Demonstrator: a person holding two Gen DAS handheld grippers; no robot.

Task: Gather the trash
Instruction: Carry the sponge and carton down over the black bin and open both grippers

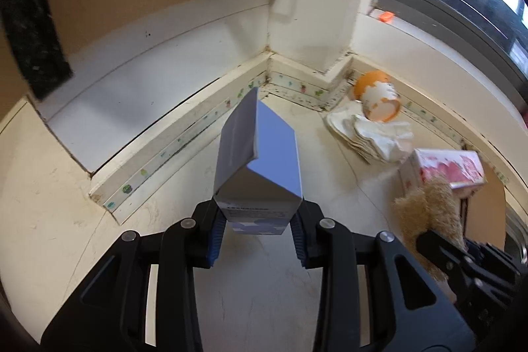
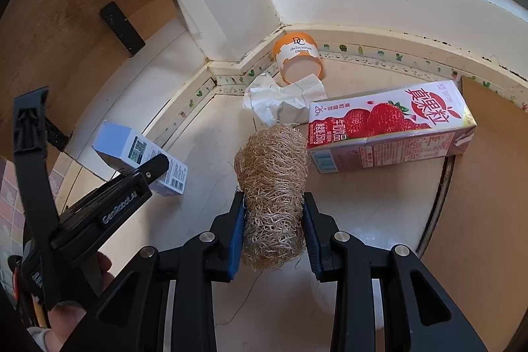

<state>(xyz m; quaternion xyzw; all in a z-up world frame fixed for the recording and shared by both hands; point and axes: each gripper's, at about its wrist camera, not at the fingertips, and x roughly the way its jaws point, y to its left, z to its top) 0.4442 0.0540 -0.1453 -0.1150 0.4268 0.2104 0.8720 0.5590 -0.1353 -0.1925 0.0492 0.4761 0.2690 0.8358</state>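
A small blue and white box (image 1: 260, 160) stands tilted on the pale floor, its flap up. My left gripper (image 1: 257, 221) is shut on its lower end, with both blue pads against its sides. In the right wrist view the same box (image 2: 138, 150) shows at the left, with the left gripper (image 2: 158, 165) on it. My right gripper (image 2: 273, 213) is shut on a tan fibrous loofah scrubber (image 2: 272, 180), which sticks up between the fingers. In the left wrist view the loofah (image 1: 425, 213) appears at the right edge.
A strawberry milk carton (image 2: 389, 127) lies on its side beyond the loofah. Crumpled white tissue (image 2: 280, 101) and a tipped orange paper cup (image 2: 298, 58) lie in the corner against the skirting (image 2: 231, 68). A wooden panel (image 2: 478, 187) borders the right.
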